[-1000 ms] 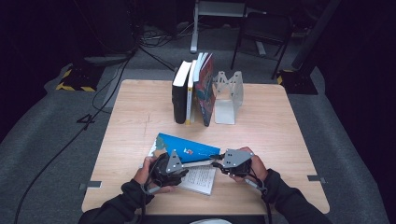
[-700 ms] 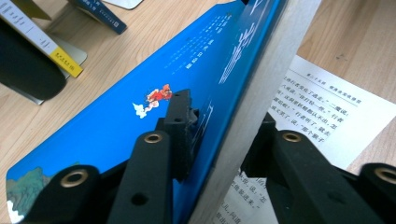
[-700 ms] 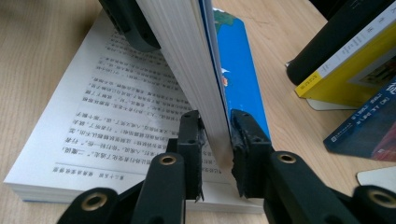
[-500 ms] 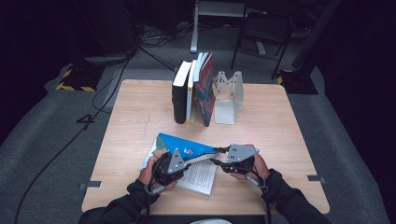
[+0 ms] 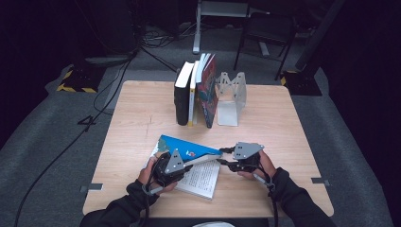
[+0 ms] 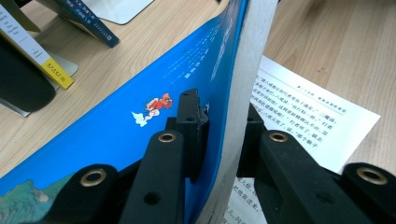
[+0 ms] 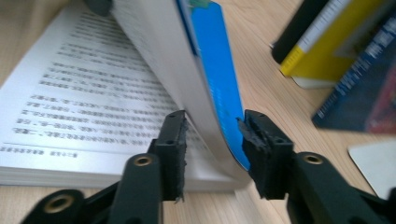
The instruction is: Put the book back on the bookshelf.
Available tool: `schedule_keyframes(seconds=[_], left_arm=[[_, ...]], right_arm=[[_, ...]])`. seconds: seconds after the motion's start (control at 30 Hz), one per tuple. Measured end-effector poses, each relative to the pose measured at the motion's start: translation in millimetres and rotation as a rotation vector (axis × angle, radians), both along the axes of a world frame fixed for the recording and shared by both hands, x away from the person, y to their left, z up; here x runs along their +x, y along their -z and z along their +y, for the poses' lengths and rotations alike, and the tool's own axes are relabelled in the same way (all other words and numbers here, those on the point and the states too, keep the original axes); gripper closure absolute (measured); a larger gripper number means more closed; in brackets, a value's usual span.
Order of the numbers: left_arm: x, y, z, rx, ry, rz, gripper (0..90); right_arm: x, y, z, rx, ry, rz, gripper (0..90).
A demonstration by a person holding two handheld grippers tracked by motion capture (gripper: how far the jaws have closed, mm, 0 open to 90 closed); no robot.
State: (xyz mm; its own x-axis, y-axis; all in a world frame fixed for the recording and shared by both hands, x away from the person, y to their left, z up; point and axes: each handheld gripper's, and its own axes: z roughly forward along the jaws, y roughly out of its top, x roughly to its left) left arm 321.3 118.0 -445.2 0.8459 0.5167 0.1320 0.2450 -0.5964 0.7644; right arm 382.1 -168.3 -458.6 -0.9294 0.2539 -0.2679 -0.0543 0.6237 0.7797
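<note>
Step in hand: the blue book (image 5: 189, 150) lies open at the lower middle of the high view, and its front half is being raised off the printed pages, which looks like closing it or lifting it to stand with the others.
Left hand-held gripper (image 6: 219, 126): clamped on the raised blue cover and the block of pages behind it, one pad on the blue face, the other on the page side.
Right hand-held gripper (image 7: 212, 140): its jaws straddle the corner of the raised half and have just been closing; one pad is at the blue cover's edge, the other against the page block, but a firm pinch cannot be told.
Where the book is: on the table (image 5: 293, 118), near its front edge, between the two hands; the lower half lies flat with the text showing, the upper half tilts up.
Next move: I judge the right hand-held gripper needs a firm hold on the corner before both swing the raised half over together, so the pages do not fan or slip.
Around: a row of upright books (image 5: 195, 92) leans against a metal bookend (image 5: 231, 97) at the upper middle of the table, well apart from the hands.
In the way: nothing lies between the open book and the row; the tilted book beside the bookend leaves only a narrow gap there.
</note>
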Motion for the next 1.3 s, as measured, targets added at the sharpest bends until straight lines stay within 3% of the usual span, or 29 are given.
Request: schedule_keyframes(seconds=[0.03, 0.17, 0.33, 0.43, 0.57, 0.6, 0.67, 0.73, 0.77, 0.83, 0.87, 0.97, 1.17, 1.3], left_arm=[[1.5, -0.3, -0.2, -0.006, 0.000, 0.015, 76.5], [-1.8, -2.4, -5.8, -0.023, -0.008, 0.005, 71.8], [-6.1, -5.4, -20.5, 0.006, -0.037, -0.010, 63.1], [-6.1, -8.3, -27.1, 0.006, -0.065, -0.013, 63.7], [-6.0, -9.7, -29.4, 0.016, -0.077, -0.032, 72.3], [-5.5, -9.4, -26.9, -0.007, -0.074, -0.036, 74.8], [-4.7, -10.1, -24.4, -0.017, -0.066, -0.037, 79.3], [-1.9, -14.9, -15.9, -0.064, -0.058, -0.037, 80.2], [-1.1, -17.5, -13.0, -0.075, -0.056, -0.040, 80.5], [0.1, -22.3, -7.3, -0.093, -0.065, -0.046, 80.9], [0.1, -22.3, -7.3, -0.093, -0.065, -0.046, 81.1], [1.0, -27.0, -0.1, -0.119, -0.069, -0.052, 81.3], [0.2, -32.3, 6.8, -0.148, -0.072, -0.063, 81.4], [0.5, -34.5, 10.3, -0.160, -0.067, -0.062, 81.4]], right_arm=[[-1.0, 0.3, 1.8, -0.008, -0.017, -0.003, 69.6], [-3.5, 0.5, 4.5, -0.038, -0.026, -0.026, 72.2], [-6.1, -0.4, 6.9, -0.047, -0.004, -0.041, 72.6], [-6.1, -1.0, 7.2, -0.043, 0.006, -0.036, 72.6], [-6.3, -1.1, 7.5, -0.045, 0.011, -0.038, 72.4], [-6.1, -1.4, 7.4, -0.041, 0.016, -0.035, 71.6], [-4.5, -2.9, 6.8, -0.020, 0.030, -0.014, 66.8], [-1.2, -4.5, 2.9, -0.003, 0.064, -0.002, 54.5], [1.9, -3.5, -1.6, -0.004, 0.092, 0.001, 52.4], [7.3, -0.8, -10.5, 0.021, 0.115, 0.051, 51.1], [7.3, -0.8, -10.5, 0.021, 0.115, 0.051, 51.1], [15.7, 8.3, -21.9, -0.005, 0.159, 0.092, 49.7], [21.0, 23.2, -17.5, -0.054, 0.160, 0.124, 48.0], [20.7, 32.6, -10.2, -0.038, 0.132, 0.169, 44.2]])
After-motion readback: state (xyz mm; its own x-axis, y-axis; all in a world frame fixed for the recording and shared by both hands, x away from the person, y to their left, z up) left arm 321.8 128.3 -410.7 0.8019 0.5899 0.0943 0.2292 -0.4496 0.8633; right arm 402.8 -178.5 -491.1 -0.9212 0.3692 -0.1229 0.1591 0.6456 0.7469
